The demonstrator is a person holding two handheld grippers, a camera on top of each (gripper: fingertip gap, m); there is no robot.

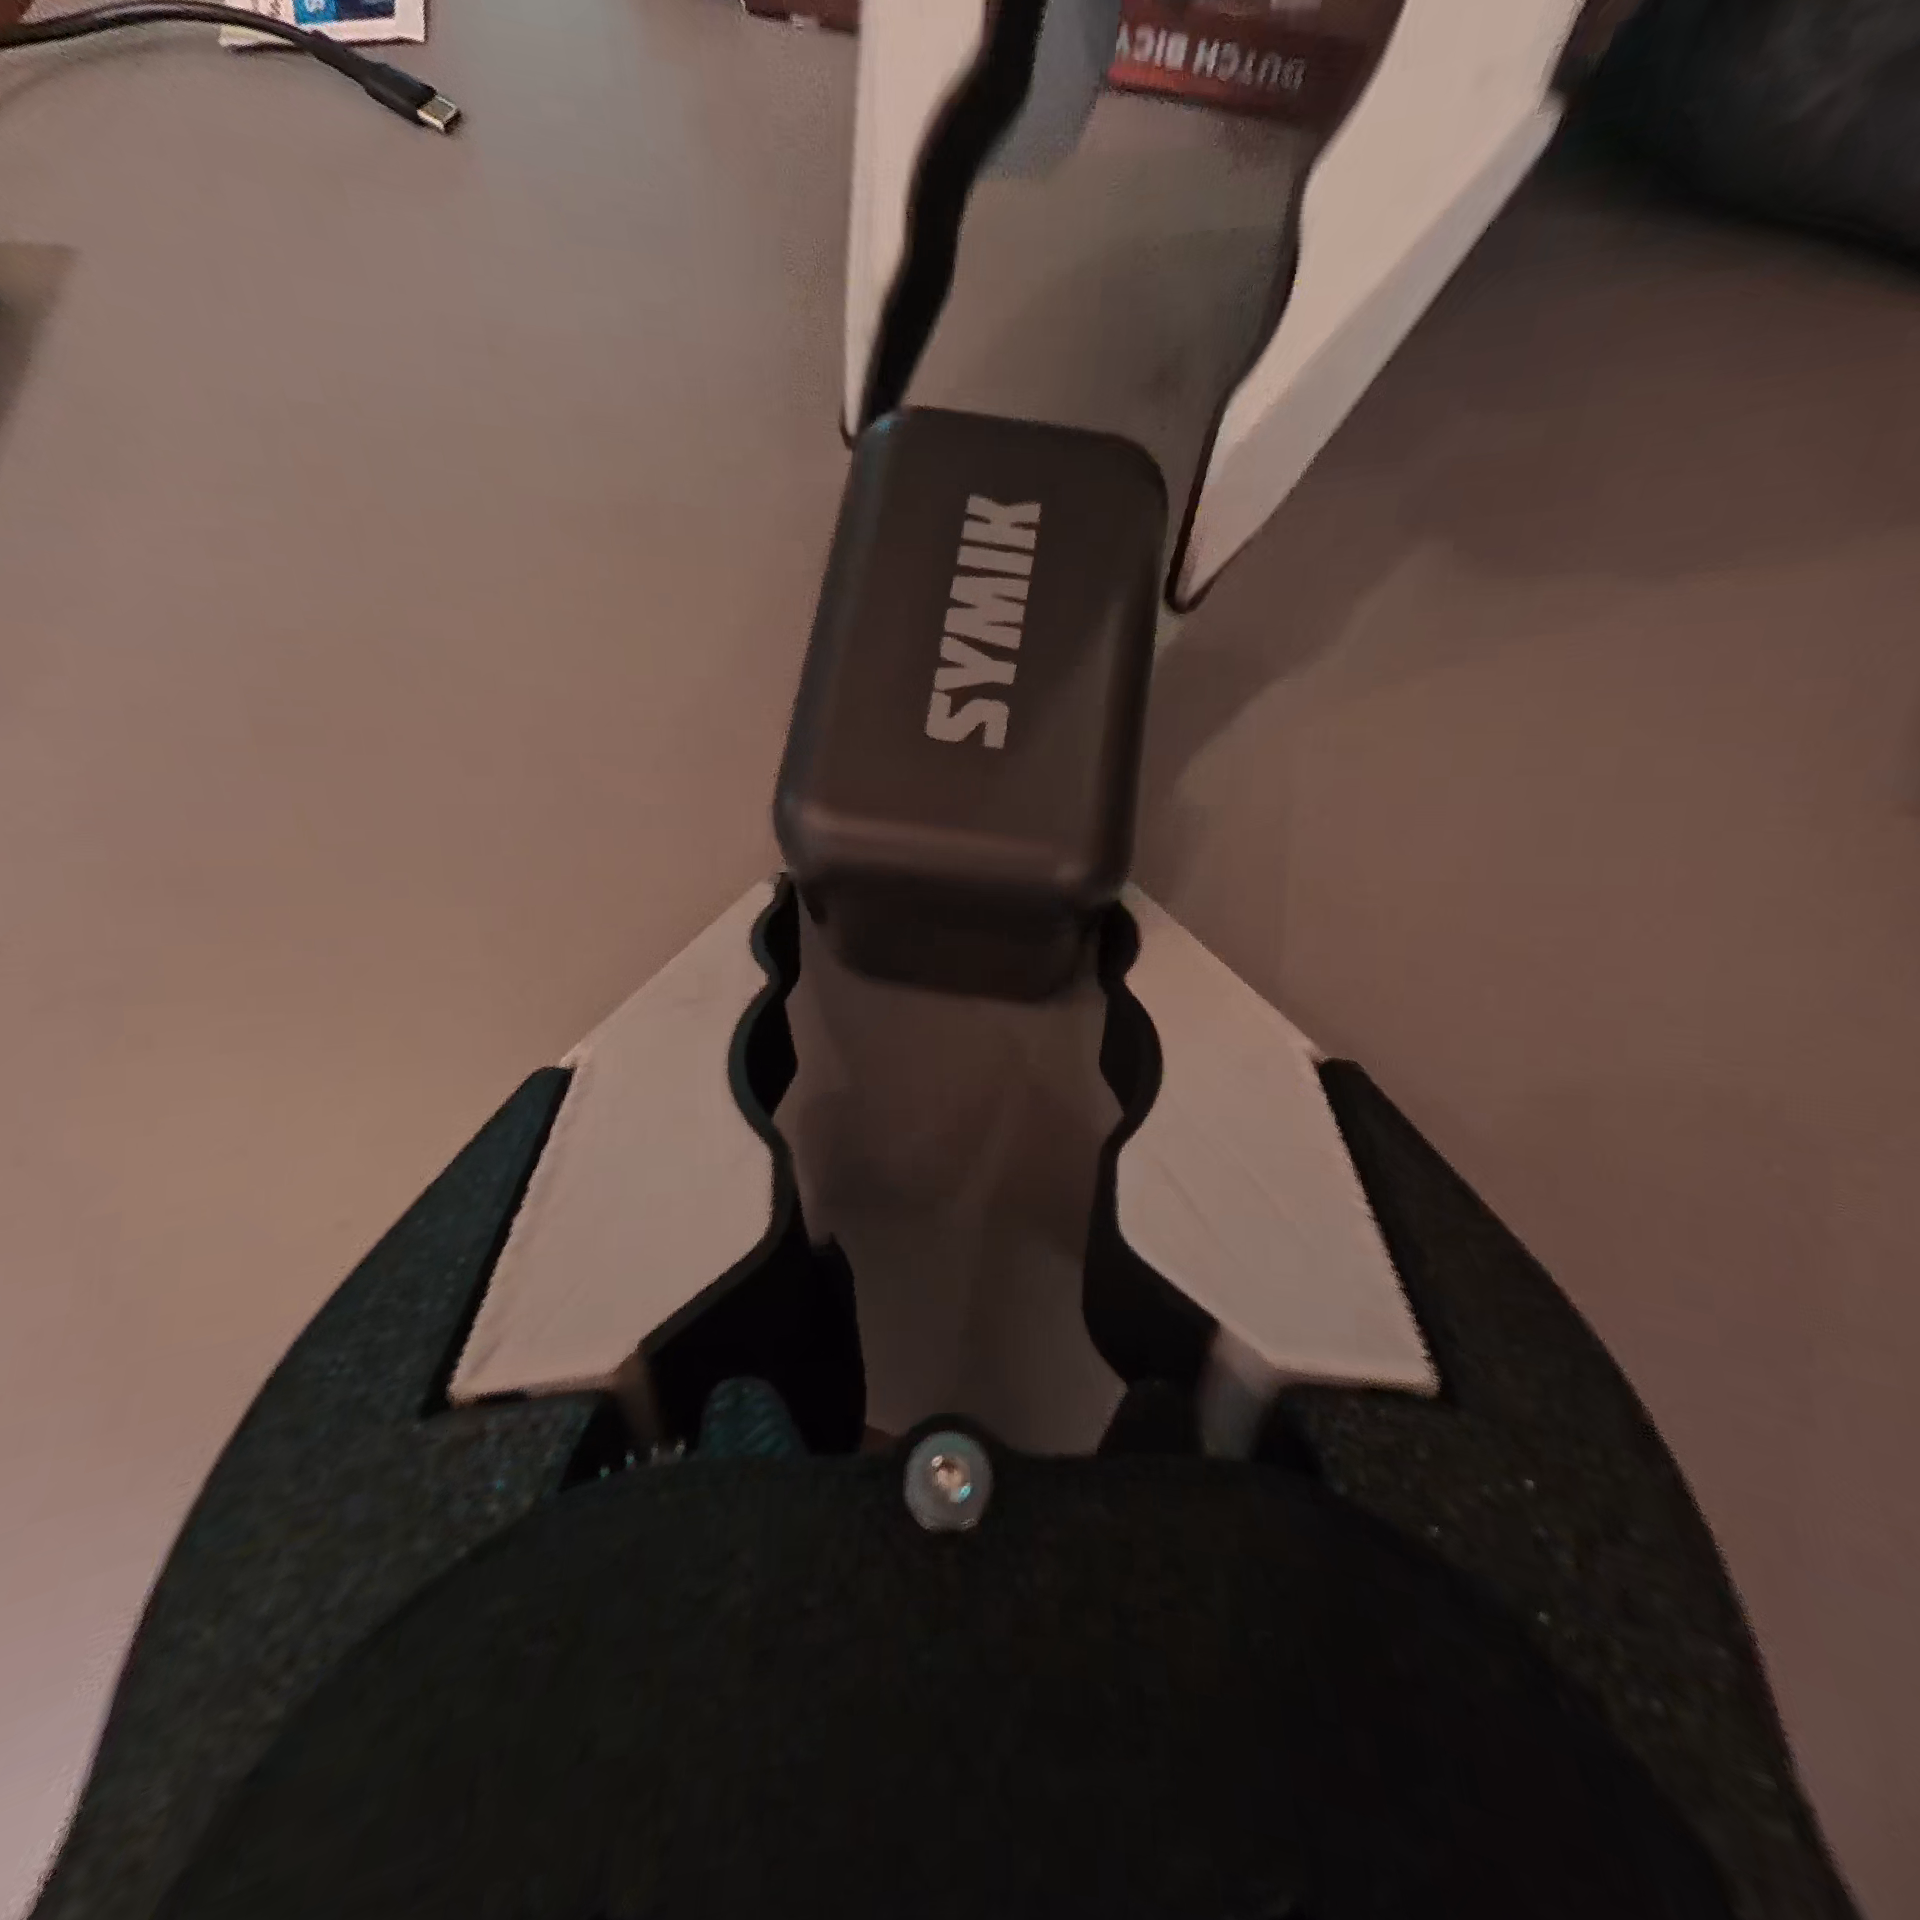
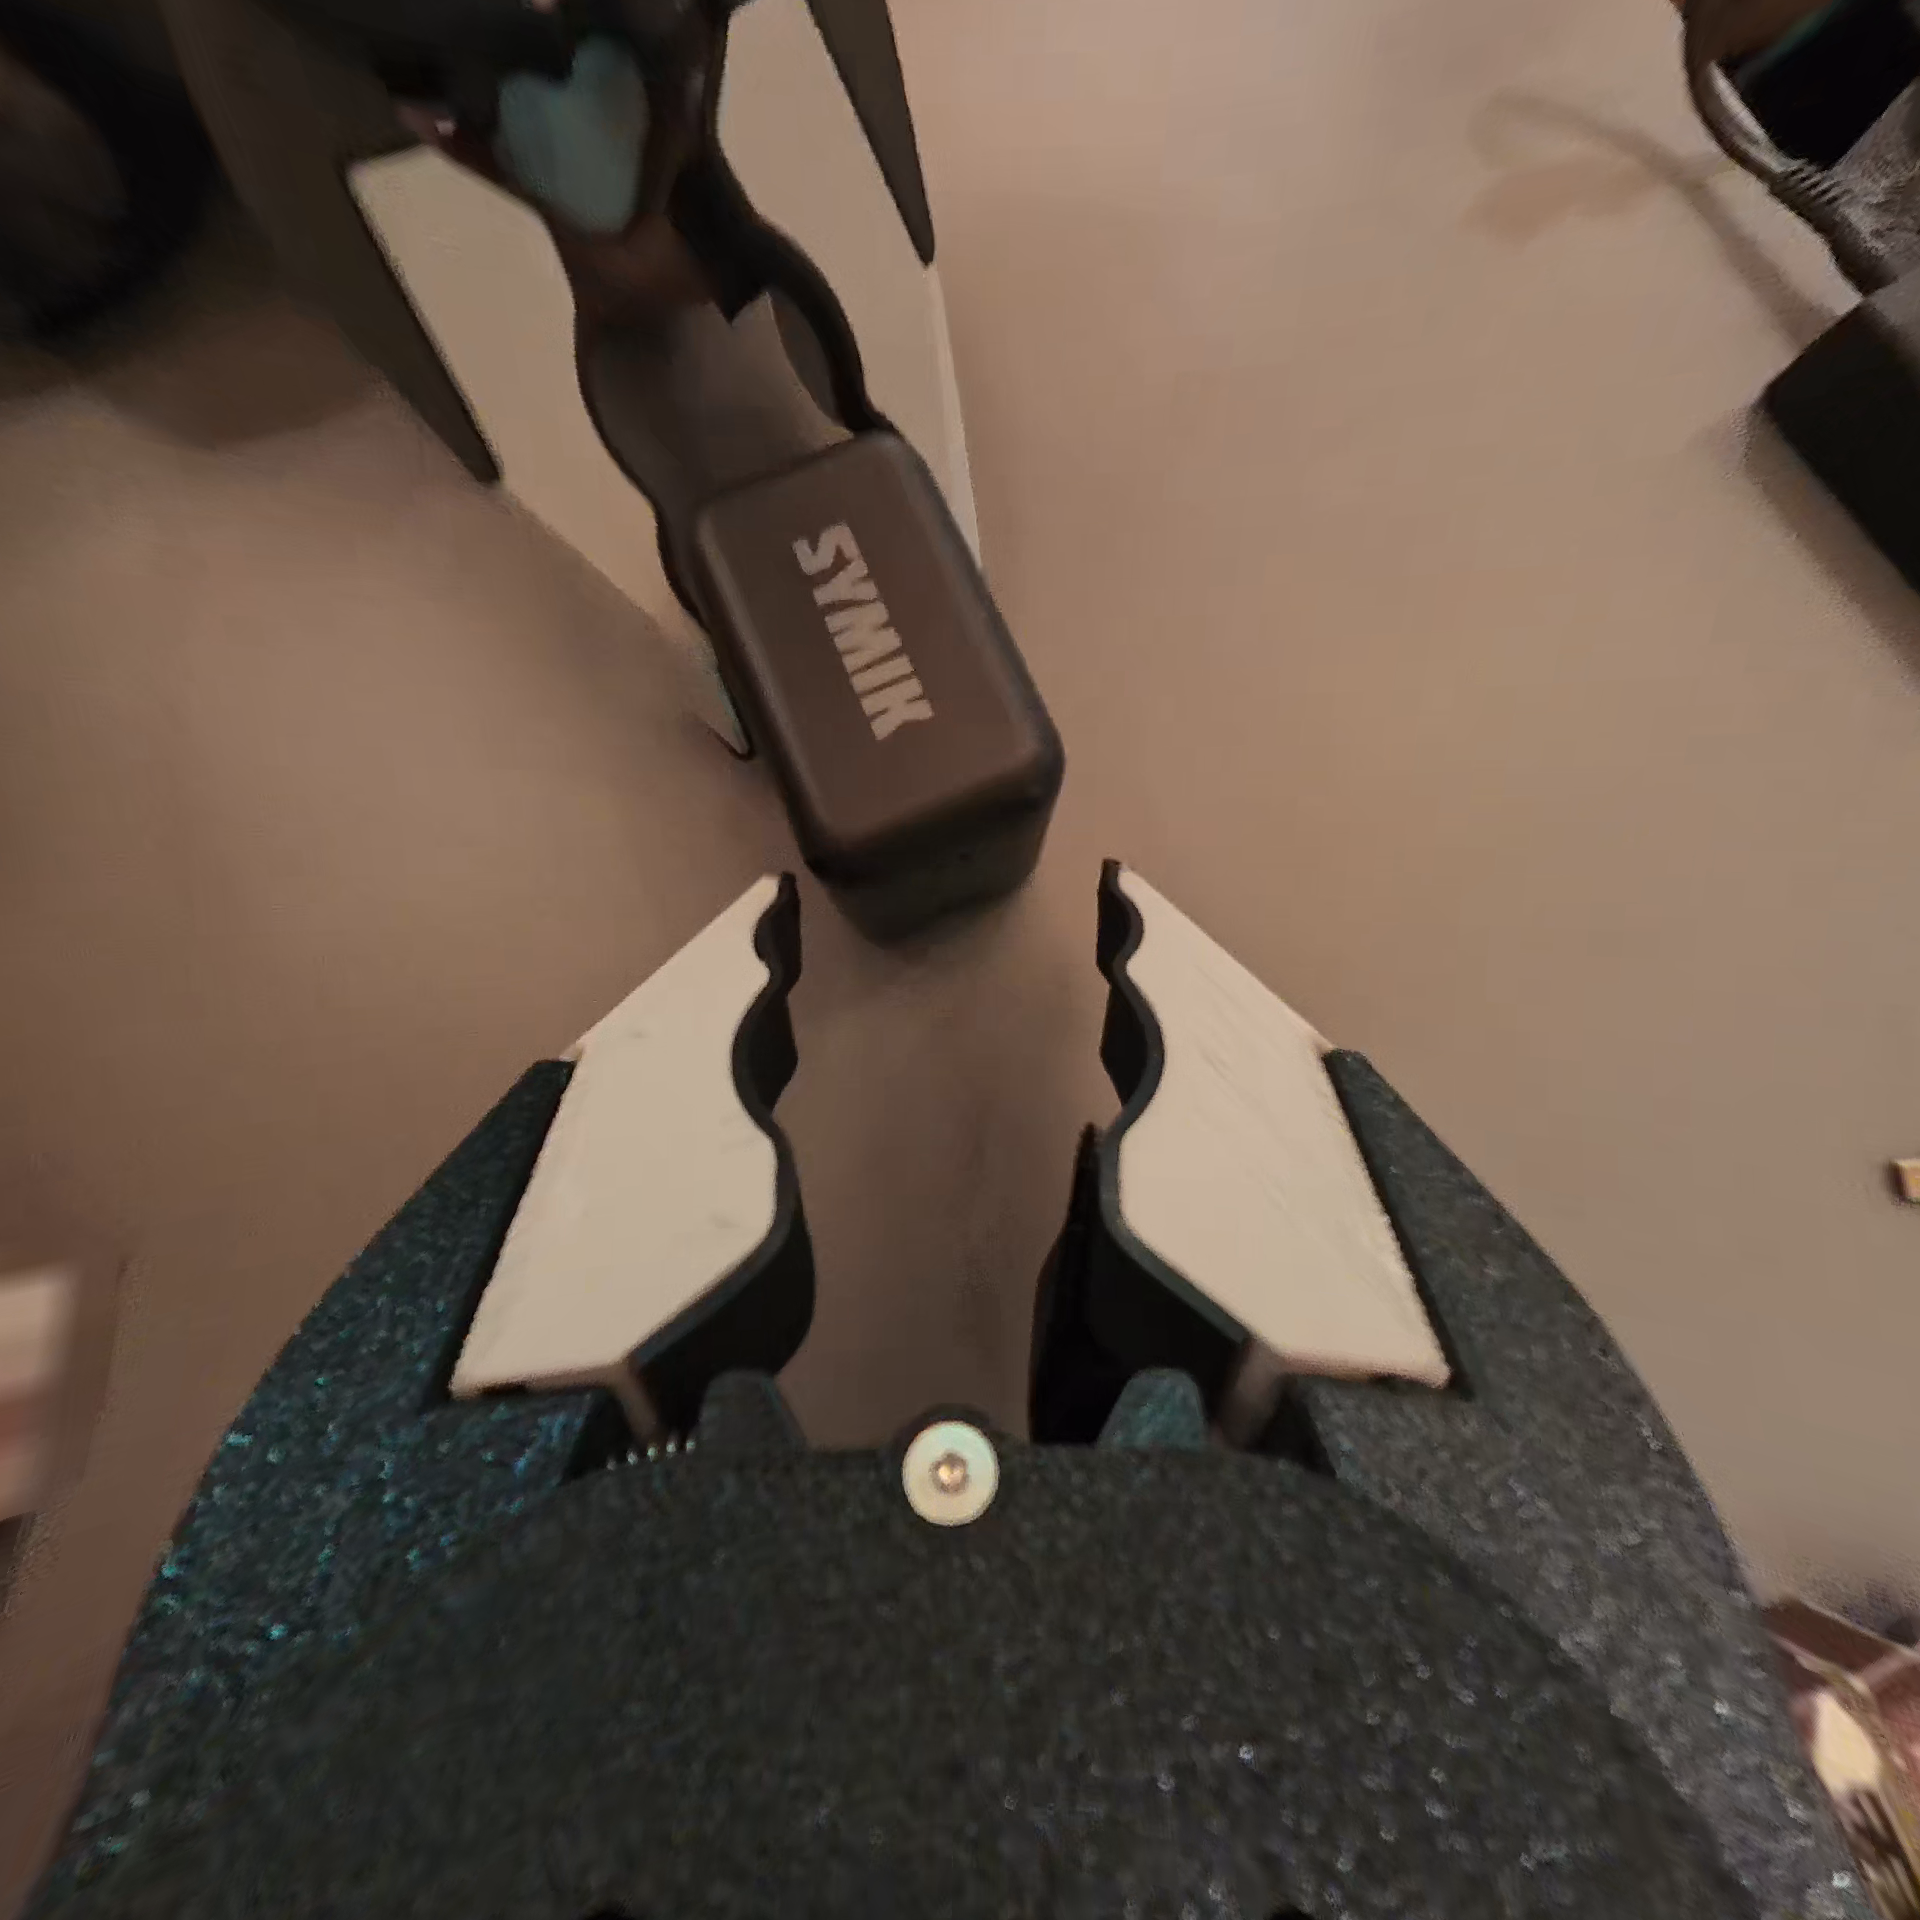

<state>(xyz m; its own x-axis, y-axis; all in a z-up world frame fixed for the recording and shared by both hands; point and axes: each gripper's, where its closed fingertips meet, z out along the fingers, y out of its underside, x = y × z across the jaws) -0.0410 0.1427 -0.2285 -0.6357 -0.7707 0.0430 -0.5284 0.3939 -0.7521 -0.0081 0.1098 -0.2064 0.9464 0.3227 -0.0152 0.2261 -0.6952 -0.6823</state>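
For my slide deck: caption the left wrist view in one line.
Left gripper clamps the near end of a small black box above a grey table; the right gripper faces it, open.

A desk-like indoor setting, home or office; which of the two cannot be told. A plain grey-brown tabletop [image 1: 416, 623] carries a loose black cable with a metal plug [image 1: 421, 104] at 11 o'clock, printed paper [image 1: 343, 16] beside it, and a printed cover [image 1: 1216, 57] at 12 o'clock.
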